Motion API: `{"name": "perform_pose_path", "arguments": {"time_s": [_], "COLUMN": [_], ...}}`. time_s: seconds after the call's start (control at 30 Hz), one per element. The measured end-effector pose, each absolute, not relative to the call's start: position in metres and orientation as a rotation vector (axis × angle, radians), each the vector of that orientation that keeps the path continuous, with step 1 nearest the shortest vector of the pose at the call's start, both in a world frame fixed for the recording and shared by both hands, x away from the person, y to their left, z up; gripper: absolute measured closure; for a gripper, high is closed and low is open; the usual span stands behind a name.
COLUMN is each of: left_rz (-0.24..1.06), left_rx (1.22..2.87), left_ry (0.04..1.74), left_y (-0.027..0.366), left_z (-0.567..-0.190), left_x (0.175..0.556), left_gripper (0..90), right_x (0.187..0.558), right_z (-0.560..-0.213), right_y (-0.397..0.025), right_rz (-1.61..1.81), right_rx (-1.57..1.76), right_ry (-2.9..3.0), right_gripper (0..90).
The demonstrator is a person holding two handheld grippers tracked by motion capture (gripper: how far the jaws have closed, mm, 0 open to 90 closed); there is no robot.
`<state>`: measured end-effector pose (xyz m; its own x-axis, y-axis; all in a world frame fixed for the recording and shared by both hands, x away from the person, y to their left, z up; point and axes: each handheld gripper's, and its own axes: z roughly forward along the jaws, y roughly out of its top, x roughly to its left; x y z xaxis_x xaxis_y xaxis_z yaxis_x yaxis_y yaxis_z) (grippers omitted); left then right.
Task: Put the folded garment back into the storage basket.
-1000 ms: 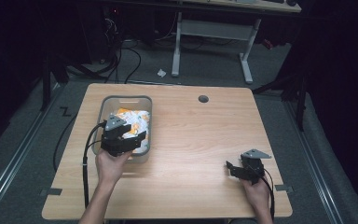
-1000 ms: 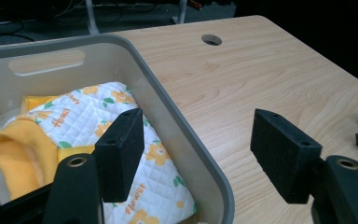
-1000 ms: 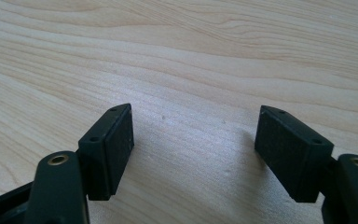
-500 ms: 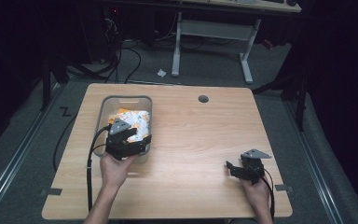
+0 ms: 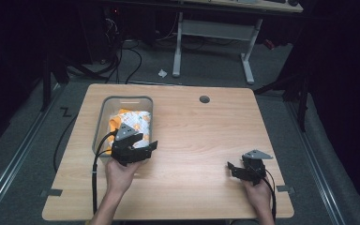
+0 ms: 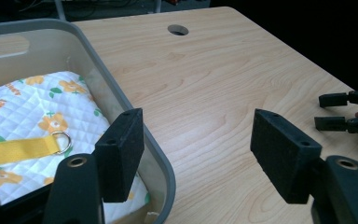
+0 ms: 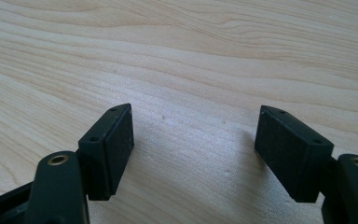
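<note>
The left gripper (image 6: pixel 196 154) is held wide open (nothing gripped) astride the bin (image 6: pixel 135 123) rim beside the quilted bag (image 6: pixel 37 116), presumably for reaching in; the right gripper (image 7: pixel 193 149), equally open and empty, is parked over the table (image 7: pixel 191 56).

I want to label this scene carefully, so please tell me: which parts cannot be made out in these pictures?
- Quilted bag in the grey bin: in the left gripper view its near end is hidden behind the left gripper, and the printed word is cut off by the left edge.
- Same bag in the high view: the near part is covered by the left gripper; the pattern is too small to read.
- Right gripper, high view: too small to judge the jaw gap.
</note>
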<state>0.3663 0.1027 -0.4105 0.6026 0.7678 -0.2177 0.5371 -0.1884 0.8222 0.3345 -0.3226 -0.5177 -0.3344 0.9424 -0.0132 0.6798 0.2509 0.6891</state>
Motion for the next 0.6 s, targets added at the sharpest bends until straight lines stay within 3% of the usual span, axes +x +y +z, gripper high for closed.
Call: {"name": "perform_pose_path", "arguments": {"time_s": [0.6], "left_rz": [0.230], "left_rx": [1.871], "left_ry": [1.018], "left_y": [0.081], "left_z": [-0.423], "left_x": [0.362], "left_gripper": [35.1], "right_x": [0.334], "right_z": [-0.518], "right_y": [-0.323], "right_rz": [0.829], "right_rx": [1.476], "right_ry": [2.103], "right_gripper": [28.3]}}
